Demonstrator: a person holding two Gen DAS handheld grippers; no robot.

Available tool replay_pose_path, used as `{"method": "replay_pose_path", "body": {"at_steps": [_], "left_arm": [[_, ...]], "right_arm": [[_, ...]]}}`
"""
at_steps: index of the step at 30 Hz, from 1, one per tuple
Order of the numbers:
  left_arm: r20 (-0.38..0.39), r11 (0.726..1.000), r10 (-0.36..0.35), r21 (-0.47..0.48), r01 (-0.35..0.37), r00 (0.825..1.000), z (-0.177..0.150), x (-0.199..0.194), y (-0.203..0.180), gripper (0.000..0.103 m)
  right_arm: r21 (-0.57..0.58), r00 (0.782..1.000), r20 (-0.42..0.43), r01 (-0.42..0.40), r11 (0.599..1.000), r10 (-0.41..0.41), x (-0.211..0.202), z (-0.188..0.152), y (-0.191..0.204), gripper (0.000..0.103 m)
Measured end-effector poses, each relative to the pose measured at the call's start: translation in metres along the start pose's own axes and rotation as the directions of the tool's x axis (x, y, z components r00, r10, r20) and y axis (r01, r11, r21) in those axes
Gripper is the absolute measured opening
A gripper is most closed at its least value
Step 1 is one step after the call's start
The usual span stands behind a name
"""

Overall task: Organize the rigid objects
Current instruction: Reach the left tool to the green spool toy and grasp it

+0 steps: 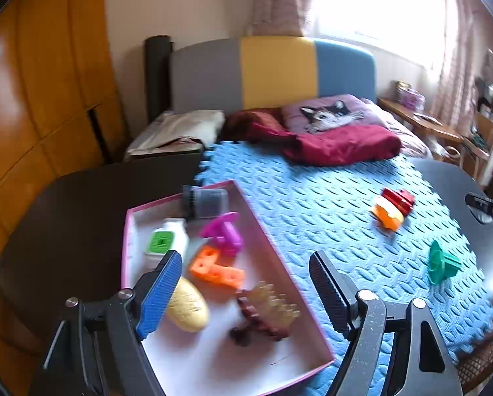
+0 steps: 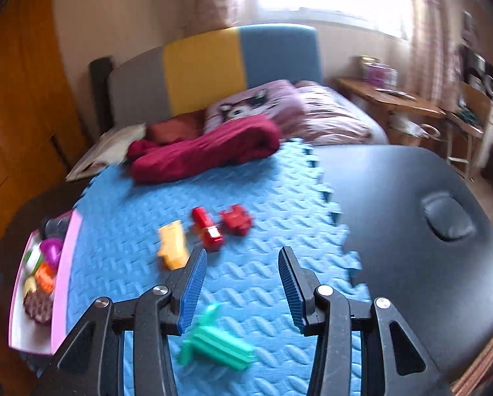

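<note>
A pink-rimmed box with a white floor sits at the left of the blue foam mat. It holds a dark cylinder, a white and green block, a magenta piece, an orange piece, a yellow oval and a brown and tan piece. My left gripper hangs open over the box, holding nothing. Loose on the mat lie a yellow piece, two red pieces and a green piece. My right gripper hovers over the green piece, jaws apart and holding nothing.
The mat lies on a black padded table with a round recess at the right. A maroon blanket and a bed lie beyond the mat's far edge. A wooden wardrobe stands left and a wooden desk at the back right.
</note>
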State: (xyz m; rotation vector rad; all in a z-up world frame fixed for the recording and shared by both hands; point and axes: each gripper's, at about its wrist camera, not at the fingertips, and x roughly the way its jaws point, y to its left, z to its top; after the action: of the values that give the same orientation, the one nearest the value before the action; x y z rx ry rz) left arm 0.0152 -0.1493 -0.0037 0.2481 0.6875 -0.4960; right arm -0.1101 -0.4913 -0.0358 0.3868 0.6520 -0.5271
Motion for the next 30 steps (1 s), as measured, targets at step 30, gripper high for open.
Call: {"method": "replay_pose_path", "body": {"at_steps": [30], "left_arm": [[-0.306,0.776,-0.455,0.326,0.541,0.836,-0.004,0.072,-0.238,0.095]], "right_arm": [[0.234,0.983,0.181,-0.078,0.969,0.035,-0.022,-0.012,-0.058,0.049]]}}
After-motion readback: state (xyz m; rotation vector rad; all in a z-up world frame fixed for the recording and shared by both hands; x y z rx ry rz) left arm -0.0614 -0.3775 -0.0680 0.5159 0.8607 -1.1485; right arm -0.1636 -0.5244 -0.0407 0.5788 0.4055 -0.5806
